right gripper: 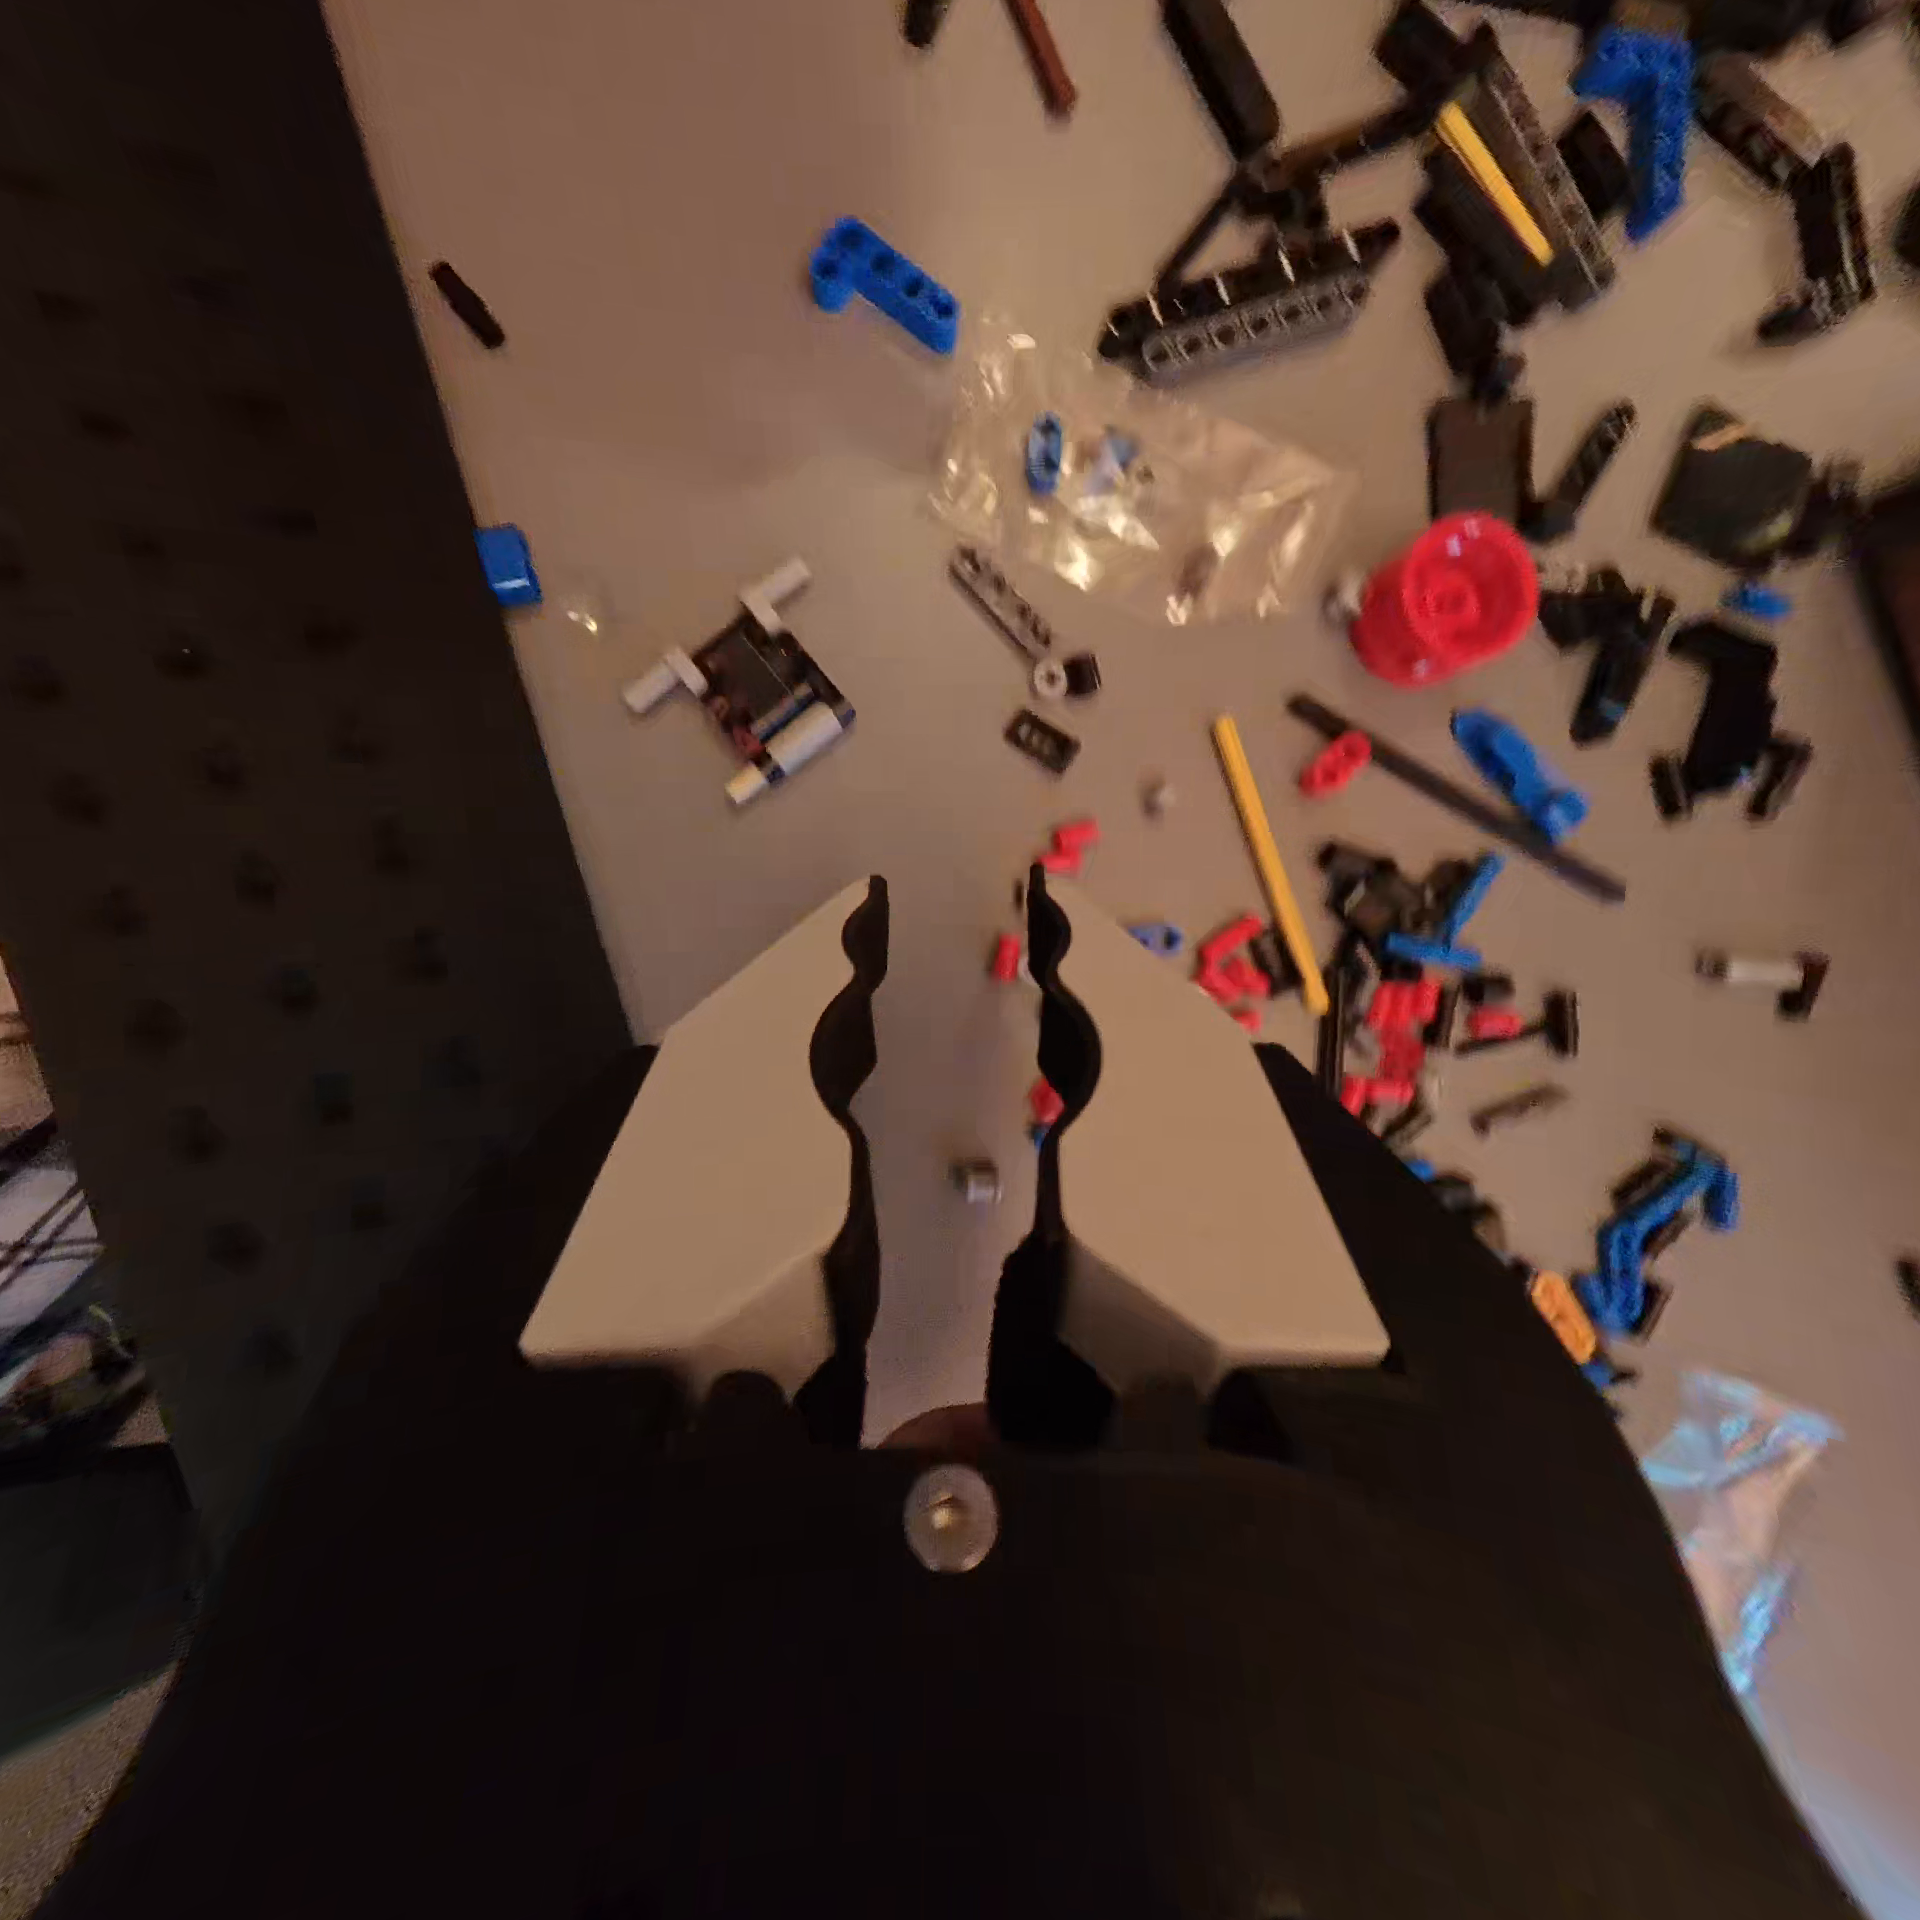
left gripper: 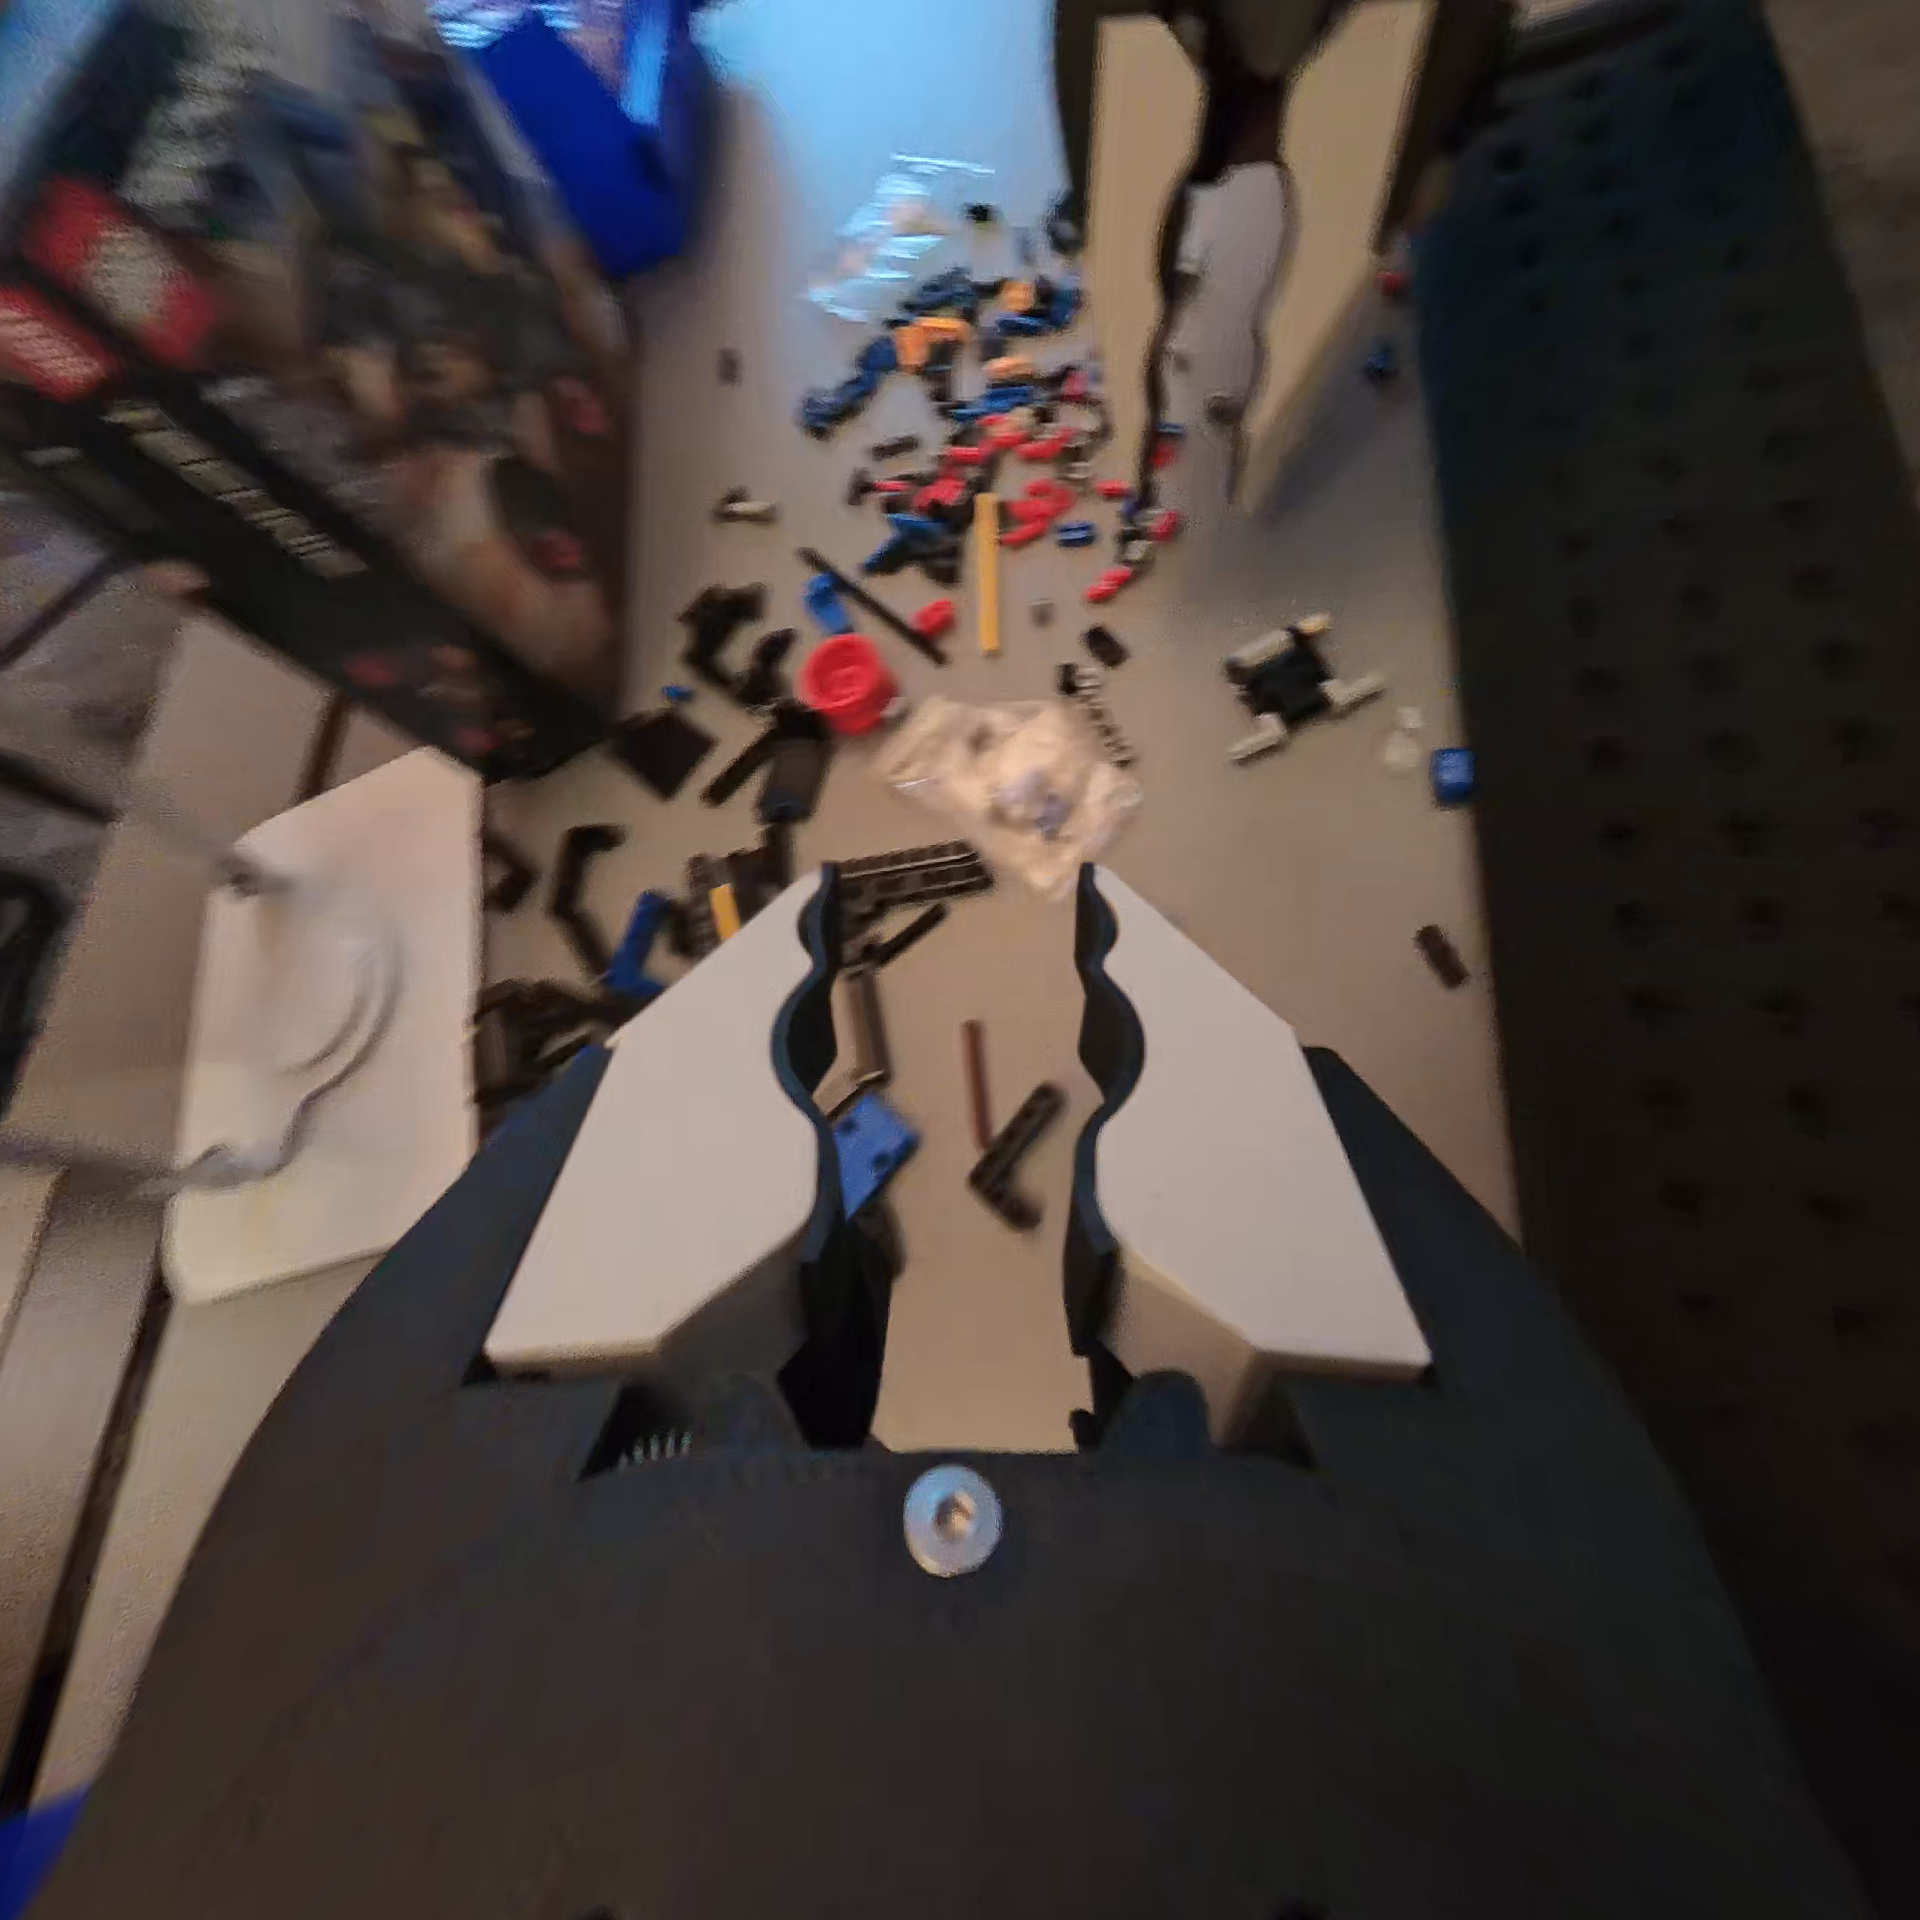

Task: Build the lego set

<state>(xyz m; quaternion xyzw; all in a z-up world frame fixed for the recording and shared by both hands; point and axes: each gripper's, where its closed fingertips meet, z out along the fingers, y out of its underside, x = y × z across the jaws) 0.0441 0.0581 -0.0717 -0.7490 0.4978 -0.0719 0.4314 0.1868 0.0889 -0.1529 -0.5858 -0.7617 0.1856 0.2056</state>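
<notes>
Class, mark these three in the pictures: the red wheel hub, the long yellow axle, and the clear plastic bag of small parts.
red wheel hub (right gripper: 1446, 601): right wrist view, centre of its round face.
long yellow axle (right gripper: 1270, 860): right wrist view, mid-length of the rod.
clear plastic bag (right gripper: 1132, 488): right wrist view, middle of the crumpled film.

The right gripper (right gripper: 956, 883) hangs above the pale table (right gripper: 675, 436), jaws apart with nothing between them. Below the gap lies a small grey bush (right gripper: 977, 1184). Loose pieces are scattered ahead and to the right: a red wheel (right gripper: 1444, 603), a yellow rod (right gripper: 1270, 862), a blue angled beam (right gripper: 883, 283), and a clear plastic bag (right gripper: 1132, 488) holding small blue parts. A small black-and-white assembly (right gripper: 743, 691) sits apart, nearer the table's left edge. Red pins (right gripper: 1392, 1029) cluster just right of the fingers.
</notes>
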